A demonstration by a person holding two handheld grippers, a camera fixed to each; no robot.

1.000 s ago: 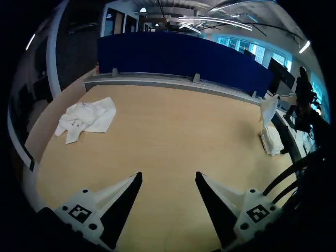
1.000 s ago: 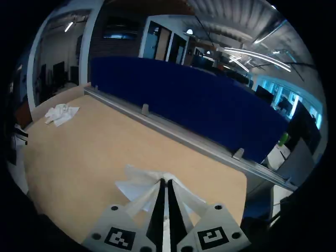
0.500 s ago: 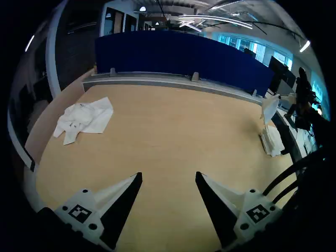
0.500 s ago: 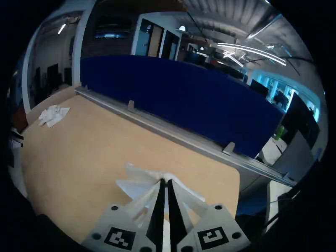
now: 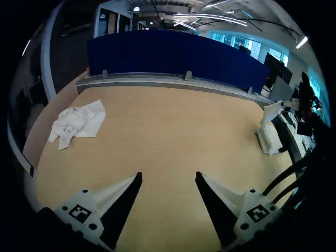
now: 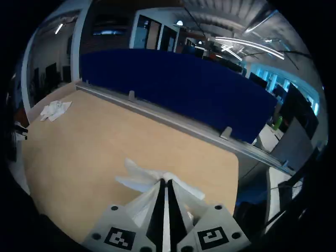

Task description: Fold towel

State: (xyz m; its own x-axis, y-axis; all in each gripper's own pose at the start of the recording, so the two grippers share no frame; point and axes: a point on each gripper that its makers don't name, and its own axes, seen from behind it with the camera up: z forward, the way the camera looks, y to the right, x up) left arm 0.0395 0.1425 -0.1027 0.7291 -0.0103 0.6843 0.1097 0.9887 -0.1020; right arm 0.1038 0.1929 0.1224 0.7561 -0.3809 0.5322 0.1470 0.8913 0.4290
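Towel above wooden desk; blue divider behind.

Bare tabletop lies open ahead of the left gripper; crumpled cloth far left, towel far right, blue partition beyond.

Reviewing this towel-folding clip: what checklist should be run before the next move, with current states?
1. Right tongs shut on the white towel: ok.
2. Left tongs open and free: ok.
3. That towel laid flat for folding: not ok, bunched.
4. Gripped at a corner: cannot tell.
5. Crumpled towel lies apart on the table, away from both tongs: ok.
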